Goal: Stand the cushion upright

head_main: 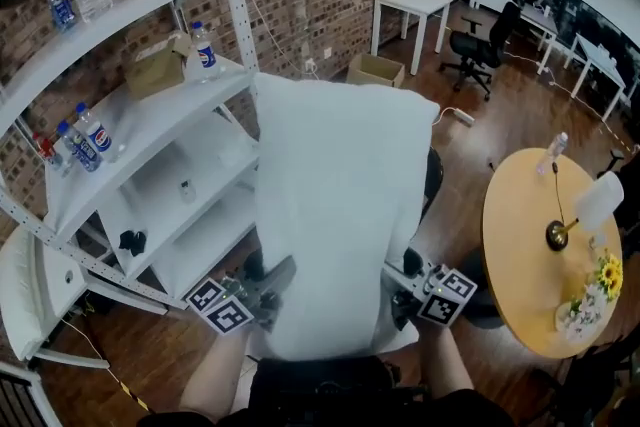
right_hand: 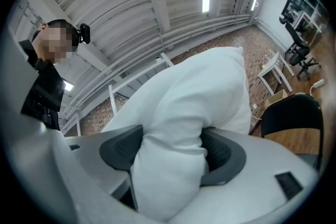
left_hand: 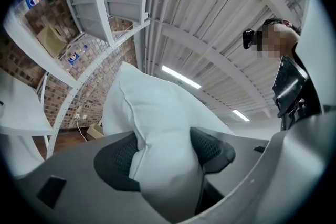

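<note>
Left tongs clamp the white cushion at its seven-o'clock corner and right tongs at five o'clock, holding it aloft between shelf and round counter. Soft and light, it bulges around the pads, so the seamed corners look like the surest hold.

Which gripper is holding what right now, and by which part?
Both hold the white cushion. The left gripper pinches its left side and the right gripper its right side, both at the end nearest the person, pads pressed into the fabric.
</note>
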A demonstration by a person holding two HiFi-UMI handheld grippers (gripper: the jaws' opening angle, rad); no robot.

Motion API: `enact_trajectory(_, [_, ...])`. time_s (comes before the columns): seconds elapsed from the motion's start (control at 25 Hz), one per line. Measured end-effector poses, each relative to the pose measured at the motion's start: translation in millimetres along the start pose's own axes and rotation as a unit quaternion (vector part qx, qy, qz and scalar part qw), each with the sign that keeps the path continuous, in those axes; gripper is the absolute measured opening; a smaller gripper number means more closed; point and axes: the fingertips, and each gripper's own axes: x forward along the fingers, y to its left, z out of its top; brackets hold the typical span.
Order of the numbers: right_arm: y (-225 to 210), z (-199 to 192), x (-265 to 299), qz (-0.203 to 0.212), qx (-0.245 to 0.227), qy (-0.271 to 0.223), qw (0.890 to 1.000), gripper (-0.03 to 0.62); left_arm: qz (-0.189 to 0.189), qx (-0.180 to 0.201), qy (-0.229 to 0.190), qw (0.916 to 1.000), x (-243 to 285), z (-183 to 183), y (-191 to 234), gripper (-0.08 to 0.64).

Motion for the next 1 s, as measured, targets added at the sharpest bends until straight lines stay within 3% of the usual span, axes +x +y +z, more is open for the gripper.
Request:
enact_trajectory(0.36, [-90,37,-3,-0.089,-0.016,-0.04,0.995,0.322,-0.079,-0.038,0.042,0.9953,111,-25,56,0.284])
enact_trajectory(0.72, [-176,98,51,-0.172,-0.04,-0.104,0.979,0.322,-0.176,-0.063,0.08,0.979,238,1,143,0.284])
enact_trajectory(1.0, [-230,115,91,-0.212,-0.045,-0.134,0.967,0.322,-0.215,-0.077,0.107,0.9677,300,6,207,0.284])
